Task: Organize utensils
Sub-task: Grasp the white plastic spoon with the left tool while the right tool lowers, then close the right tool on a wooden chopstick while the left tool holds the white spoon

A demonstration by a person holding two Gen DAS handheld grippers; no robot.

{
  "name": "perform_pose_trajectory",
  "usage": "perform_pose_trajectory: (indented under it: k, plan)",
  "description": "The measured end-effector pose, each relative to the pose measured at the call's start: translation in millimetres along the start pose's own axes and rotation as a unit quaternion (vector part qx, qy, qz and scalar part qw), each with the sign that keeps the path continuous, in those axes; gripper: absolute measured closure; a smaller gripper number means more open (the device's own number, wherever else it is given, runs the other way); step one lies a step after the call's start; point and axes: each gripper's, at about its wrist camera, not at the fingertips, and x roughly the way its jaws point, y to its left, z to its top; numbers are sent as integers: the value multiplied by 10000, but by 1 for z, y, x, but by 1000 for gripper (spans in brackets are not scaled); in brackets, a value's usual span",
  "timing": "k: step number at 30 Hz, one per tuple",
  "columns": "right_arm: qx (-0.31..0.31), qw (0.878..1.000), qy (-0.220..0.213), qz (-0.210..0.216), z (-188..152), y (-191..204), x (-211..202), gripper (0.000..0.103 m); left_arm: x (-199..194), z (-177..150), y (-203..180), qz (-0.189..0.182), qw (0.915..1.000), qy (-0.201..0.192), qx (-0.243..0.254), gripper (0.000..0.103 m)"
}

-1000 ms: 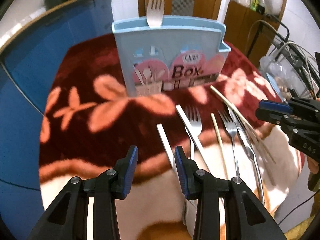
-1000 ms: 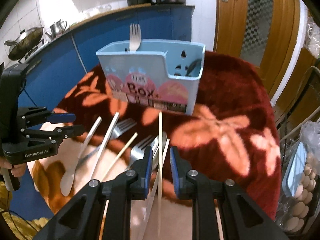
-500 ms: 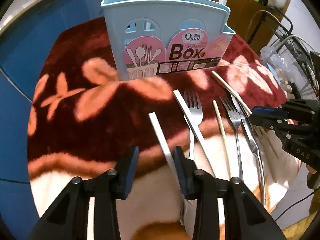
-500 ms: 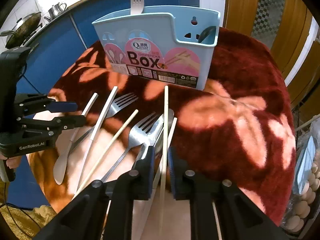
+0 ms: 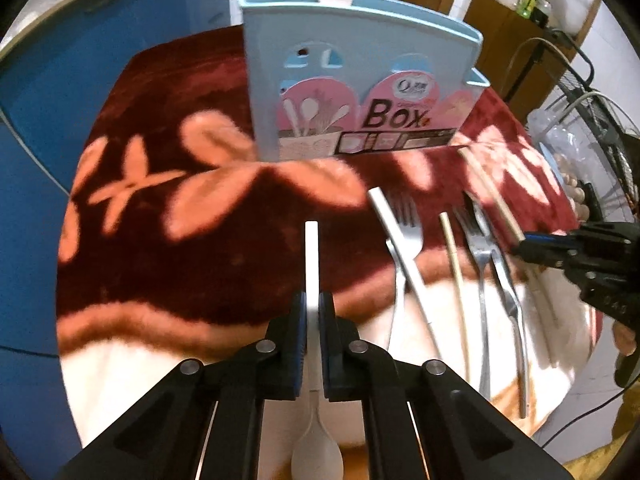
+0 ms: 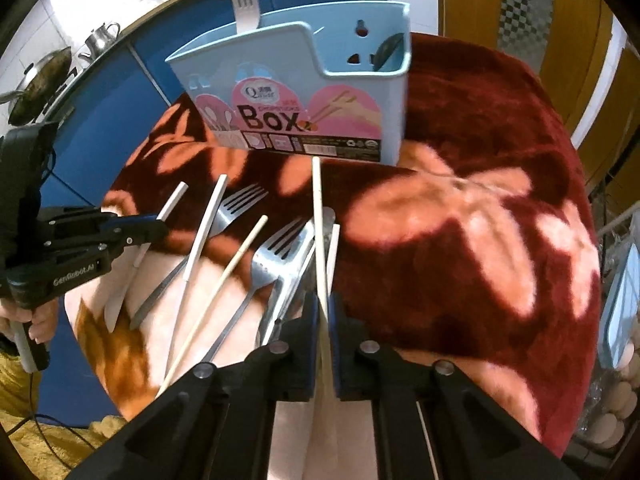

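Spoon [image 5: 311,256] in left gripper [image 5: 312,312], pinched.

Each handheld tool was a black plastic two-finger gripper [image 5: 313,336] whose angular linkage arms carried round silver screws and whose fingers [image 5: 299,344] were lined with blue pads. Seen beside the light-blue plastic utensil box [image 6: 320,92], the left gripper [image 6: 152,227] bore white "GenRobot.AI" lettering on its black body, with a pale grey handle below in the person's hand [image 6: 34,322]. A thin black cable trailed beneath that handle.
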Motion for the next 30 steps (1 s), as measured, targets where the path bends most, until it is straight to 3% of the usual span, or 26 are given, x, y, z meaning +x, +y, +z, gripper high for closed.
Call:
perform_pose_trajectory:
  k: [6, 13, 30]
  plan:
    - [56, 9996, 212, -155, -10, -8, -6, 96, 3, -6, 0, 90, 9992, 355, 171, 93]
    - [-7, 9987, 436, -248, -8, -9, -2, 95, 4, -10, -8, 163, 9984, 479, 267, 91]
    - [-283, 9986, 339, -294, -2, 5, -5, 99, -8, -18, 3, 63, 9997, 144, 177, 97]
